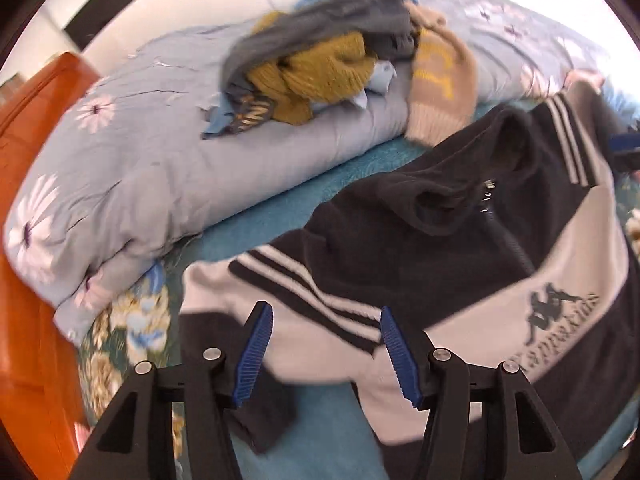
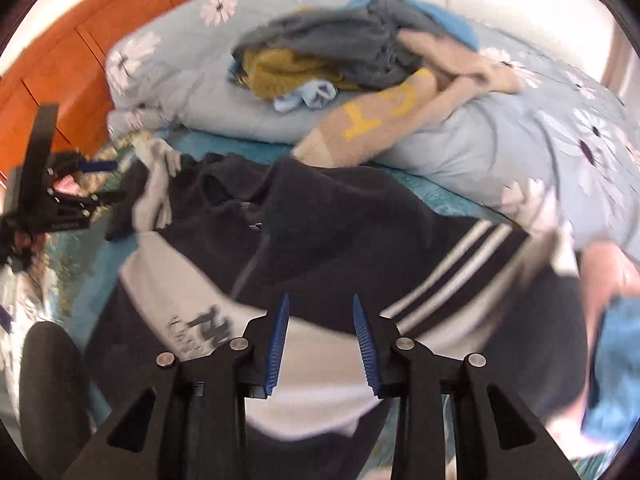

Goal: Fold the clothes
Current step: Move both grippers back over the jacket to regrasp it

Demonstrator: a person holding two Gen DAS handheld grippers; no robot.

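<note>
Jacket (image 1: 420, 240) before quilt (image 1: 132, 168), clothes pile (image 1: 320, 60) on quilt

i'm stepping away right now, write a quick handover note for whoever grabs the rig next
Left gripper: jaws open, holding nothing, over the striped left sleeve of the black and grey jacket.
Right gripper: jaws open, holding nothing, over the jacket's other striped side.
Jacket lies front up on the teal blanket, spread but rumpled, with no fold visible yet.
A pile of unfolded clothes sits on the floral duvet behind it.
Left: fold the jacket, then work through the pile.
</note>
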